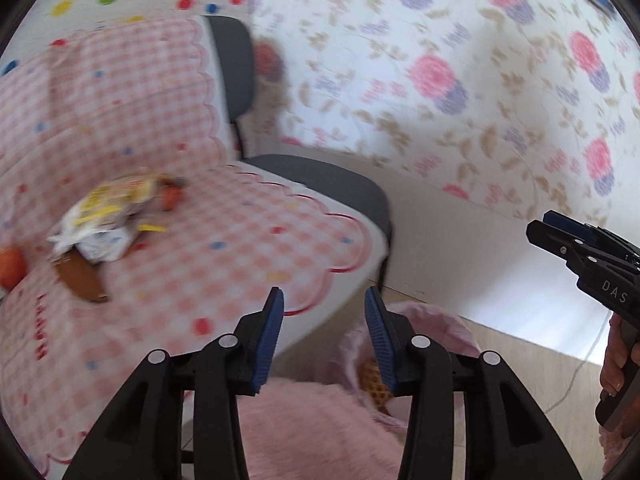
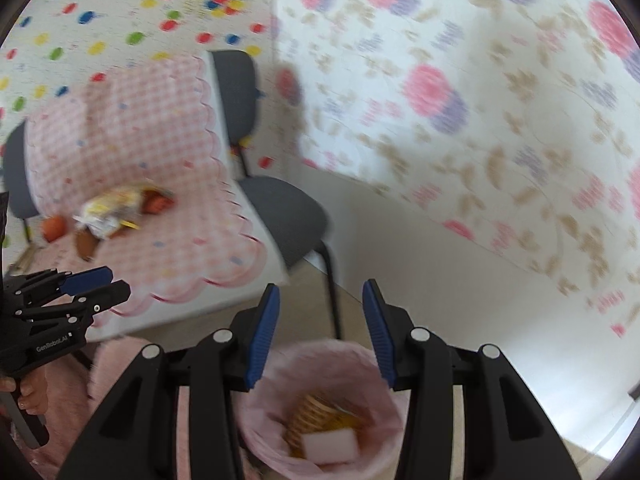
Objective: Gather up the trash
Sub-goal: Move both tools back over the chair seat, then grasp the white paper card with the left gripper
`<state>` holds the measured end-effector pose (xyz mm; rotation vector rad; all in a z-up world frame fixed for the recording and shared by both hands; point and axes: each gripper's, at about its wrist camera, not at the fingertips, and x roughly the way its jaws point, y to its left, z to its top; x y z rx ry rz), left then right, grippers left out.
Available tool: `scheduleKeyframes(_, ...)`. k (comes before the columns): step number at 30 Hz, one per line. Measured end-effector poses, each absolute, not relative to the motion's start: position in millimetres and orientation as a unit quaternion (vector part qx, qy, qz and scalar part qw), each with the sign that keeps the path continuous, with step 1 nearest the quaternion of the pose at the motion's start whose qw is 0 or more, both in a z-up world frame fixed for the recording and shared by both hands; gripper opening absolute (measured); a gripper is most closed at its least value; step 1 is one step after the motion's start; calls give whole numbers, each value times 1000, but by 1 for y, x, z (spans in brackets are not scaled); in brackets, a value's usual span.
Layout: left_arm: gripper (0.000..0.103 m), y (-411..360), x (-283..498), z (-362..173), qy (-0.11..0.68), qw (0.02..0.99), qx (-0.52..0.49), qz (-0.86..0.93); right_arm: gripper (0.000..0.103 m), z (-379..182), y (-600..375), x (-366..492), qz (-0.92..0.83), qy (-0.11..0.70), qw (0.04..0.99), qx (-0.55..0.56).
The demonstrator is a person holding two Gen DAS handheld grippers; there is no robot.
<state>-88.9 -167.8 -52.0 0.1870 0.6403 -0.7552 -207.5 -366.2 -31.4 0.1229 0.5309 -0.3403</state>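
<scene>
A: Left wrist view: the left gripper (image 1: 324, 320) has its jaws apart with nothing between them, low in the frame. Where is the trash?

B: In a blurred heap, wrappers (image 1: 108, 216) at the left of the frame on the pink checked cloth (image 1: 224, 252), with a brown piece (image 1: 82, 280) just below them and an orange round thing (image 1: 10, 268) at the far left edge.

A: And the bin?

B: The right wrist view shows it best. The bin (image 2: 320, 412), lined with a pink bag, sits at the bottom centre, below the right gripper (image 2: 318, 318), whose jaws are also apart and hold nothing. Inside lie a white block (image 2: 330, 446) and something golden and ribbed (image 2: 316, 416).

A: What else is there?

B: A grey chair (image 2: 280, 208) stands beside the cloth-covered surface, in the middle of the frame, and a flowered wall covering (image 2: 460, 100) fills the right. Both views are blurred.
</scene>
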Motion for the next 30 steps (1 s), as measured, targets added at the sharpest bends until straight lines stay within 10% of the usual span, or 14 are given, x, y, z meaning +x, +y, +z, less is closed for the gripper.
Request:
scheduleKeyframes(14,64,-15,-10,-17,290,944,34,-155,50,7,-275,-82,5,262,965,15)
scheduleKeyframes(30,48,5,160,-52,354,920,77,-152,50,4,-242,20,40,291,956,20)
